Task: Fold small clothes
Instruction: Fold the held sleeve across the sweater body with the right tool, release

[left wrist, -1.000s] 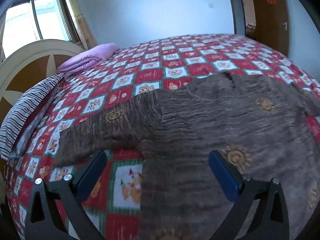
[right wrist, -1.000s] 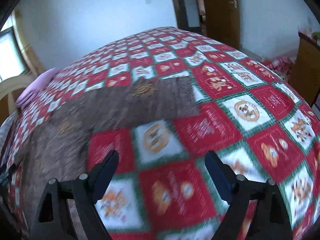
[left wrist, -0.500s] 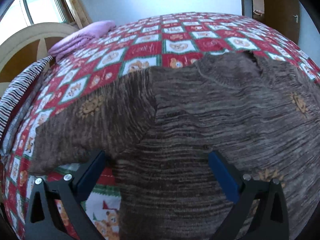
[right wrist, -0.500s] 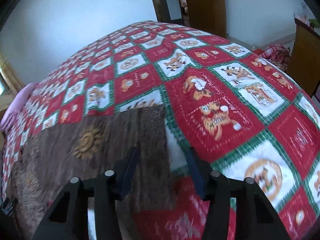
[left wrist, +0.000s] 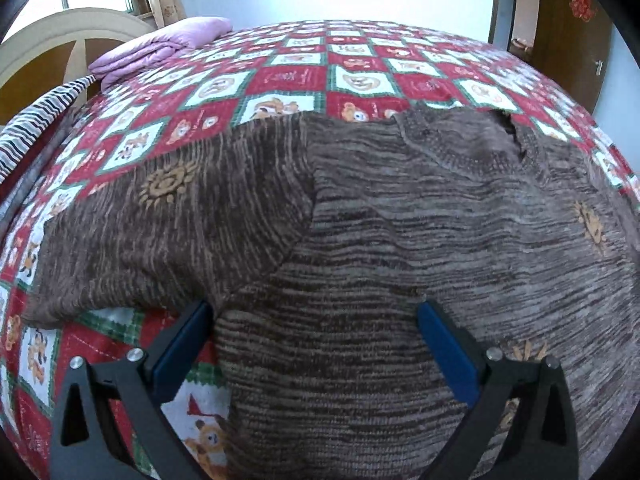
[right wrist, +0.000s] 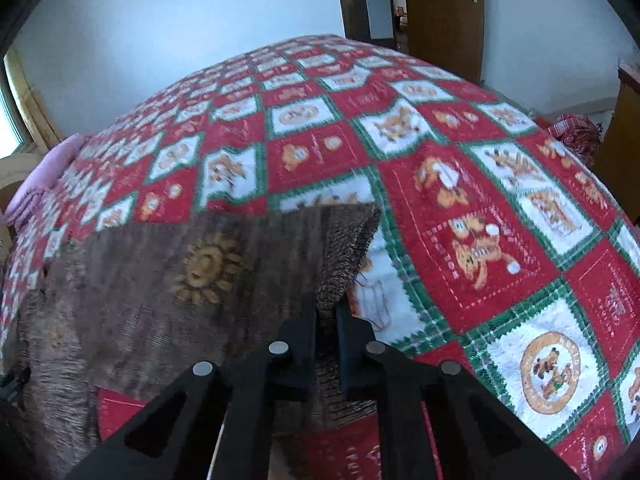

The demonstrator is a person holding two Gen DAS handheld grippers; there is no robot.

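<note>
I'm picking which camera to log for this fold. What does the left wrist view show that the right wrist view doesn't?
Only the left wrist view shows the sweater's neckline, the striped fabric and the open left gripper. Only the right wrist view shows the right gripper shut on the sleeve cuff. Both show the brown sweater on the checkered bedspread.

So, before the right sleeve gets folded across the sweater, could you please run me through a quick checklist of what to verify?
1. Right gripper shut on the sleeve cuff: ok.
2. Cuff lifted off the bedspread: ok, it tilts up from the fingers.
3. Left gripper free: ok, open over the sweater near the armpit.
4. Left gripper pinning the body: cannot tell whether the fingertips touch.
5. Sweater body flat: ok, only shallow wrinkles near the collar.
6. Fold path unobstructed: ok, the purple blanket lies far off by the headboard.
</note>
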